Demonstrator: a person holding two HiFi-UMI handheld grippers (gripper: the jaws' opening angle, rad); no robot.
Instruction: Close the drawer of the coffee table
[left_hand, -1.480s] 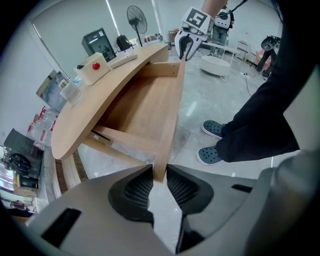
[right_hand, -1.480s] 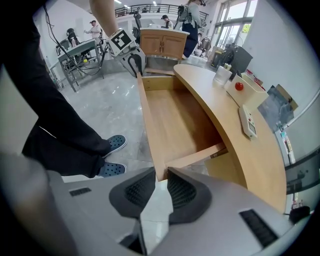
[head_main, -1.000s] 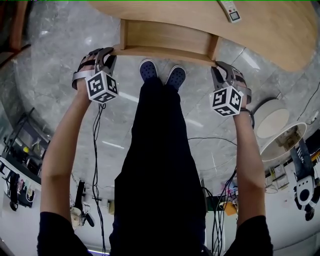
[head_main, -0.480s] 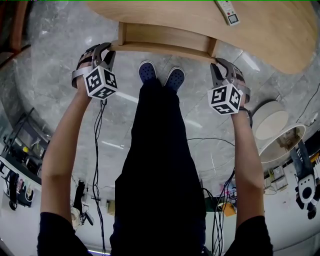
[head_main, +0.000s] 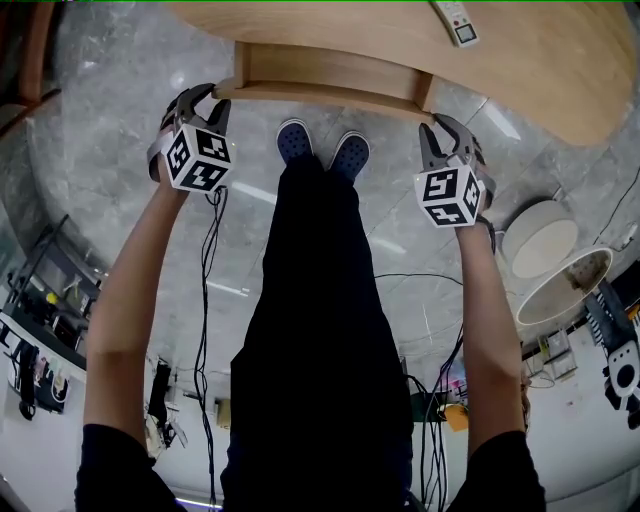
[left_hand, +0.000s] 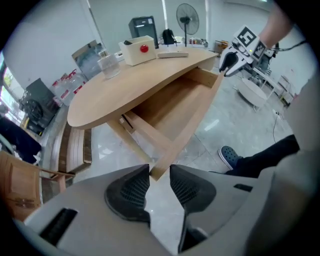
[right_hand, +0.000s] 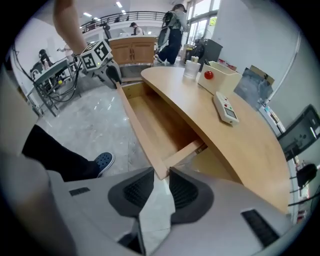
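- left claw (left_hand: 159, 167): jaws apart, have just been opening. left corner of the drawer front sits between the tips, pads not biting it.
- drawer (left_hand: 170, 107): pulled well out from under the coffee table (left_hand: 125, 85) top, front edge toward the person's shoes, one claw at each end of the front.
- right claw (right_hand: 161, 170): jaws set narrower, looks clamped on the other front corner. reads snug, not certain.
- step: mid-close, i'd say. front is nowhere near flush w/ the tabletop edge, so most of the travel is left.
- next move: prob. push the front straight in toward the table, both ends together. w/ the left side loose, either re-clamp or press the tips flat on the front. an uneven shove could rack it on the runners.
- containers, l to r in left gripper view:
  - clear cup (left_hand: 109, 65) on the tabletop, contents can't tell.
  - cream box (left_hand: 136, 50) w/ red knob, inside not visible. remote (left_hand: 172, 54) lies just beside it.
  - drawer: bare wood inside, nothing seen in it. back part is hidden under the top.
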